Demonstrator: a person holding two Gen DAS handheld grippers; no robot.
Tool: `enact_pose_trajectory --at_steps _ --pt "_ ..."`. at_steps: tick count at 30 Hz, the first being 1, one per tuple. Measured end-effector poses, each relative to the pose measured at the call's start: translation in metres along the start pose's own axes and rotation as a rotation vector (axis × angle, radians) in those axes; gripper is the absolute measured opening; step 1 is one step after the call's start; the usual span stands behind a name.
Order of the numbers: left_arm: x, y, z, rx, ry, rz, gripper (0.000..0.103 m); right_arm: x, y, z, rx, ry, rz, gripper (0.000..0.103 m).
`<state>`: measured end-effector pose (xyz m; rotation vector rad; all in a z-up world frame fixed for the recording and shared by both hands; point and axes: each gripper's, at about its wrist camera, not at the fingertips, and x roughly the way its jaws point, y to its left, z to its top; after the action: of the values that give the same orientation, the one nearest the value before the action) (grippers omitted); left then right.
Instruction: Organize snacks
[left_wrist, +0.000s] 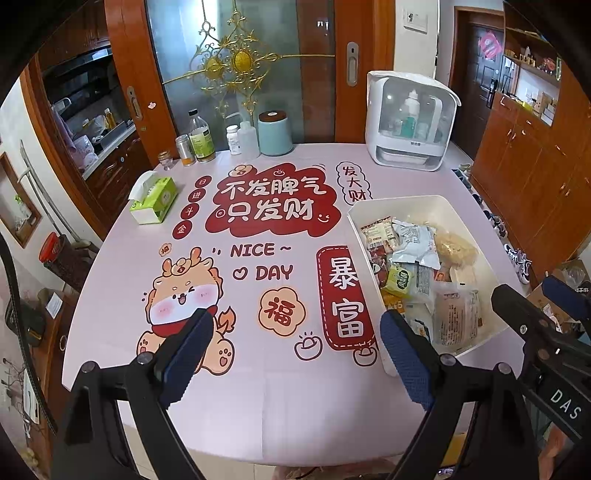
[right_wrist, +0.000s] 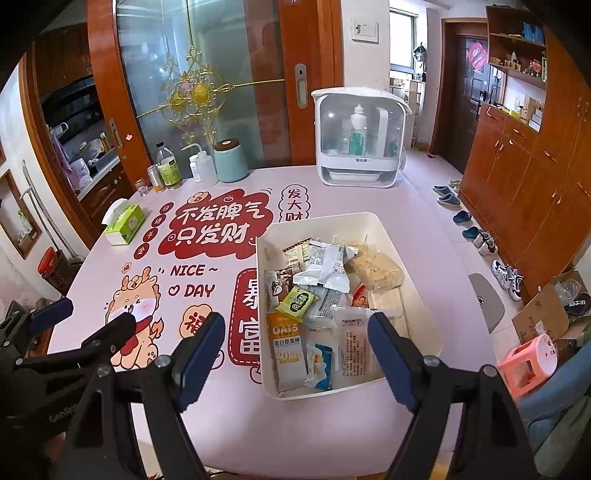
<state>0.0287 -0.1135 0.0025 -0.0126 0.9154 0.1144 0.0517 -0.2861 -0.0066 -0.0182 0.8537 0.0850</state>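
Note:
A white rectangular bin stands on the right part of the table and holds several snack packets: an orange OATS bar, a green packet, a silver packet and a clear bag of pale puffed snacks. The bin also shows in the left wrist view. My right gripper is open and empty, held over the bin's near end. My left gripper is open and empty, above the table just left of the bin.
The pink printed tablecloth covers the table. A green tissue box lies at far left. Bottles and a teal canister stand at the back edge, and a white cabinet appliance at back right. Shoes and cardboard boxes lie on the floor to the right.

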Motion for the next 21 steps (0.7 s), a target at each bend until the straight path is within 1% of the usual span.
enact_pose_trajectory --at_steps 9,17,21 --pt "0.005 -0.002 0.001 0.001 0.01 0.002 0.091 0.0 0.001 0.0 0.001 0.001 -0.001 0.081" --pt "0.007 -0.003 0.002 0.003 0.017 0.0 0.091 0.008 -0.003 0.007 -0.022 0.011 0.017 0.081" --pt "0.013 -0.009 0.002 0.001 0.024 0.003 0.091 0.01 -0.006 0.01 -0.025 0.013 0.02 0.081"
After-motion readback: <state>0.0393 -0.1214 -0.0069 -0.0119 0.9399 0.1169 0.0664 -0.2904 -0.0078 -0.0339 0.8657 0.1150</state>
